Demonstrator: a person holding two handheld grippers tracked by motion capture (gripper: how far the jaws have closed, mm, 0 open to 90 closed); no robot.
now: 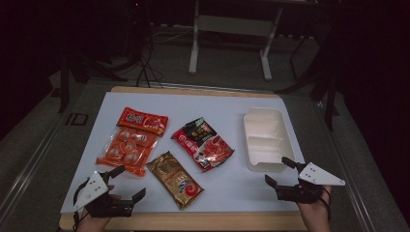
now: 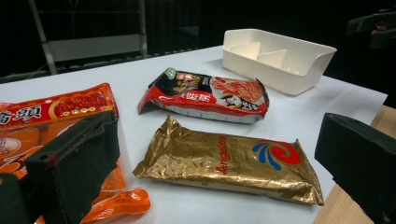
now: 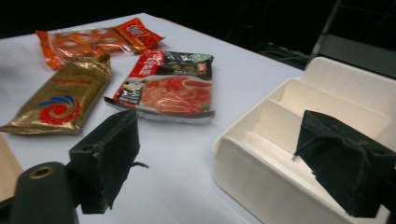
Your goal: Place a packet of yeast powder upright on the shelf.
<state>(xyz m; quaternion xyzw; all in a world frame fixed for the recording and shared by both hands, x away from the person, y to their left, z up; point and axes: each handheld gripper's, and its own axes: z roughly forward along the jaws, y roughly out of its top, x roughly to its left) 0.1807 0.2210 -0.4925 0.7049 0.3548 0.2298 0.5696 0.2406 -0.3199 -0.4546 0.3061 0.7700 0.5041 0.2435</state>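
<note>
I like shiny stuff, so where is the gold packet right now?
In the high view the gold packet lies near the table's front edge, left of middle, between the orange packet and the red packet.

Dim lab or studio: white work table (image 1: 145,104), grey floor, cables (image 1: 145,63), metal stand legs (image 1: 195,48).

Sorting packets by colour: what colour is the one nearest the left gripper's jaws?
Orange packet, best in the left gripper view.

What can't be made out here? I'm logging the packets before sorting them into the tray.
- Orange packet: left gripper view, near jaw covers its lower half.
- White tray: right gripper view, right jaw hides its near compartment.
- Gold packet: high view, print too small.
</note>
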